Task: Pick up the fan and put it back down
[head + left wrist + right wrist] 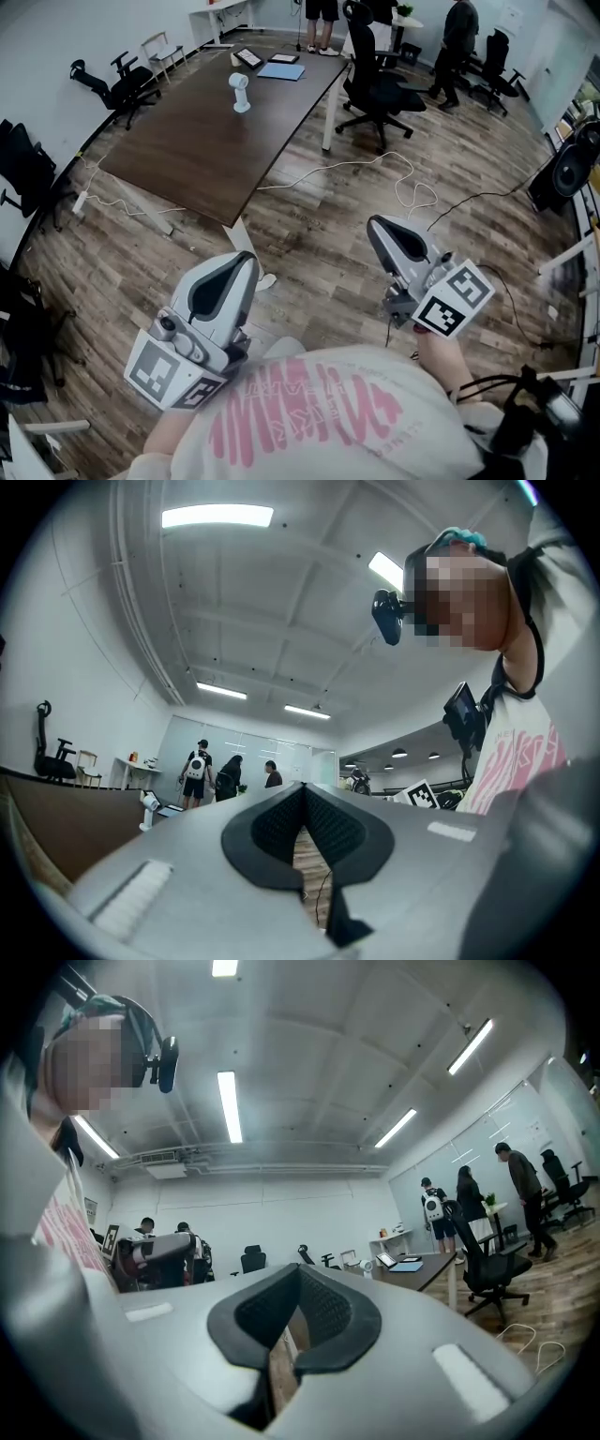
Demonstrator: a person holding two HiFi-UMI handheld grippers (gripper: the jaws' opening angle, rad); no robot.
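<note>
A: Item, fan: small, white, upright on the dark worktop, towards its far end and well apart from us. How do our claws stand?

B: Left claw: pads together, nothing between them. Right claw: likewise closed, empty. Both are held over the wooden floor, short of the worktop's near corner.

A: Step in hand, as we judge it: the approach. To do it well, we close in on the worktop, part one claw before we reach, and take the fan below its head so it lifts upright.

B: Not determinable: the fan's base and any cord, too small from here. Flat items beyond it: unidentified. Our hands: largely hidden beneath the claws.
</note>
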